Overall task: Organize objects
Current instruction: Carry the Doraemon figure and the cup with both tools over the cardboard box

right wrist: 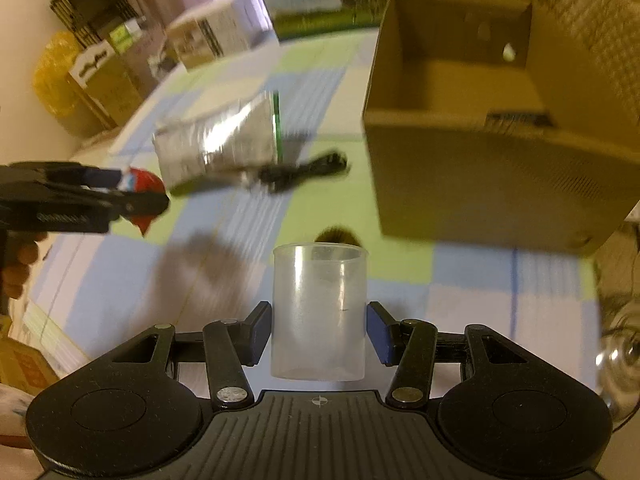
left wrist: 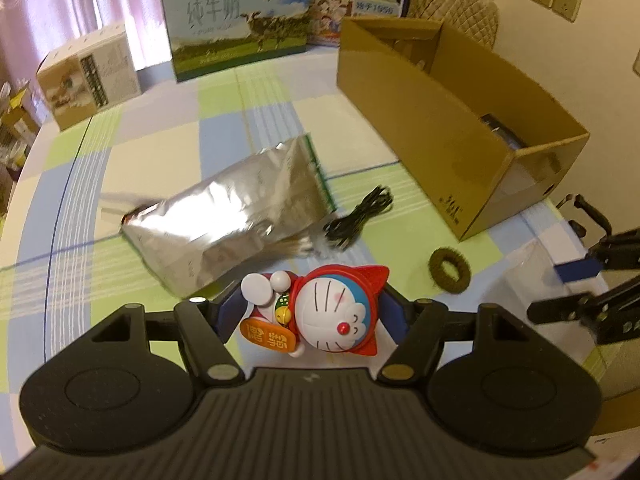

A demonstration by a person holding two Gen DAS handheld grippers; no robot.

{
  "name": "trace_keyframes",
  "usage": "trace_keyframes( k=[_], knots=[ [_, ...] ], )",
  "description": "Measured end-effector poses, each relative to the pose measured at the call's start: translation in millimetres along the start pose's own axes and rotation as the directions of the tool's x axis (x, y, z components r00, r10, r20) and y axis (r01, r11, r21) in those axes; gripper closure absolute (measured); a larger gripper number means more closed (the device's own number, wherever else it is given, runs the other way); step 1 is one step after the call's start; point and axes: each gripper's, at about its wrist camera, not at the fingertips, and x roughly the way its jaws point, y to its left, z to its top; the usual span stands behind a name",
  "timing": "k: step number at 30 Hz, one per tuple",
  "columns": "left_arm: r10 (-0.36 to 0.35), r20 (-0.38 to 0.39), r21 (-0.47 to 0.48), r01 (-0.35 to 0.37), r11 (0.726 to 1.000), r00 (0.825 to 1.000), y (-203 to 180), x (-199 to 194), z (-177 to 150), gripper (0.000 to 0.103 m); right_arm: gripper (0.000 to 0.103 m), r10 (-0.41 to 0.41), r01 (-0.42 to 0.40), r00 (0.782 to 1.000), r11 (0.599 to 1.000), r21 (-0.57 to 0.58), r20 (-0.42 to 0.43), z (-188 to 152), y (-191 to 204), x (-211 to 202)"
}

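A Doraemon figurine (left wrist: 332,316) in a red suit lies sideways between the blue pads of my left gripper (left wrist: 312,312), which is shut on it. In the right wrist view the left gripper (right wrist: 140,190) shows at the left edge with the figurine's red part (right wrist: 146,180) in it. My right gripper (right wrist: 319,320) is shut on a translucent plastic cup (right wrist: 319,312), held upright over the checked tablecloth. An open cardboard box (left wrist: 440,120) (right wrist: 480,180) stands ahead to the right. The right gripper (left wrist: 560,290) appears at the right edge of the left wrist view.
A silver foil bag (left wrist: 232,220) (right wrist: 216,148), a coiled black cable (left wrist: 360,216) (right wrist: 304,170) and a brown-green fabric ring (left wrist: 450,274) lie on the cloth. Milk cartons (left wrist: 240,28) and a small printed box (left wrist: 88,76) line the far edge.
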Motion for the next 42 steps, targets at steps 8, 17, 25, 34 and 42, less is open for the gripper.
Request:
trace_keyframes(
  k=[8,17,25,34,42],
  knots=[
    [-0.051,0.076,0.061,0.046,0.997,0.996,-35,-7,38,0.036,0.055,-0.013,0.011,0.988,1.0,0.011,0.155,24,-21,-54],
    [-0.124,0.163,0.149,0.1,0.984,0.979,-87,5,98,0.036,0.055,-0.065,0.045,0.964,0.996,0.083,0.26,62,-77,-84],
    [-0.156,0.169,0.193,0.122,0.974,0.973,-131,42,146,0.036,0.055,-0.09,0.062,0.961,0.992,0.112,0.262,100,-122,-67],
    [-0.127,0.127,0.218,0.097,0.971,0.984,-149,100,185,0.036,0.054,-0.094,0.081,0.976,0.994,0.076,0.195,138,-153,-18],
    [-0.082,0.076,0.267,0.059,0.962,0.994,-147,149,206,0.036,0.054,-0.123,0.122,0.982,0.992,0.016,0.143,159,-169,22]
  ],
)
